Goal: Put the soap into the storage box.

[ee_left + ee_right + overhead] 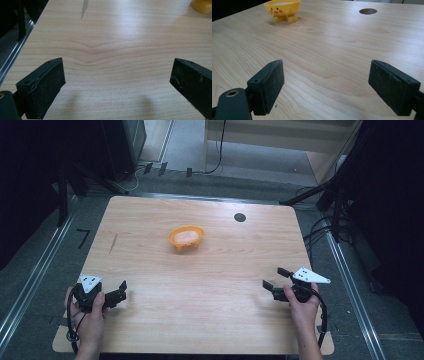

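Observation:
A small yellow-orange bowl [186,238] with a duck face and little feet stands on the wooden table [200,290], toward the far middle; something pale lies inside it. The bowl [282,10] appears far ahead on the left in the right gripper view, and its edge [202,6] peeks in at the top right of the left gripper view. My left gripper [121,290] rests at the near left of the table, open, nothing between its pads [48,85]. My right gripper [275,279] is at the near right, open and empty, pads [270,85] wide apart.
A dark round hole [240,217] sits in the table near its far right, also visible as a hole [368,11] ahead of the right gripper. Metal rails [30,285] run along both sides of the table. Cables and dark stands lie on the floor beyond.

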A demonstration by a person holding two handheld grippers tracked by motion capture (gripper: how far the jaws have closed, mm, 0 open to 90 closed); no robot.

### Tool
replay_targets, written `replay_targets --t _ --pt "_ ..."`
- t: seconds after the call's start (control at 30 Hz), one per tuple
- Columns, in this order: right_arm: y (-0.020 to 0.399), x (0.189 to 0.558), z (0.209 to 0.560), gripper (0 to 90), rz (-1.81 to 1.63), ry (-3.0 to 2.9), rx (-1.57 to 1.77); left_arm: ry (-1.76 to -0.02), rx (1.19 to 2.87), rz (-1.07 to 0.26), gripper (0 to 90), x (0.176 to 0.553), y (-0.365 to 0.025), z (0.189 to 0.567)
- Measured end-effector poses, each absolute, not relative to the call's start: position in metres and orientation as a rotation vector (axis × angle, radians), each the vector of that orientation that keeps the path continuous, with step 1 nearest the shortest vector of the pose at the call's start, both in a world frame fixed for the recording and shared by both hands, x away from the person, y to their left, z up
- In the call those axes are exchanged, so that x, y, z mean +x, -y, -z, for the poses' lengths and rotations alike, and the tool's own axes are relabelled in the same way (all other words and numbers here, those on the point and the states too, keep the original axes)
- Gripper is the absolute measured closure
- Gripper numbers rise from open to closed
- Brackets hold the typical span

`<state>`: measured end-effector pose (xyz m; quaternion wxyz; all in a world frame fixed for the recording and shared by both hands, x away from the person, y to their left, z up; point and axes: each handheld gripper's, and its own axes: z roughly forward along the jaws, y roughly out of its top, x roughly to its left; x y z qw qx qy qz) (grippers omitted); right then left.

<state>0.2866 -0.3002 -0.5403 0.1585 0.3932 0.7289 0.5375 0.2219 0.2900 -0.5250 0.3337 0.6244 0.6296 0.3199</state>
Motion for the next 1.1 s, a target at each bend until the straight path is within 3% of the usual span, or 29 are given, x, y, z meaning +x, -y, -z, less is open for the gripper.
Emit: replay_targets --t 1.1 --pt "0.345 0.223 0.549 15.2 -1.443 -1.856 1.166 -1.637 1.65 -0.845 0.1 0.222 -0.288 0.525"
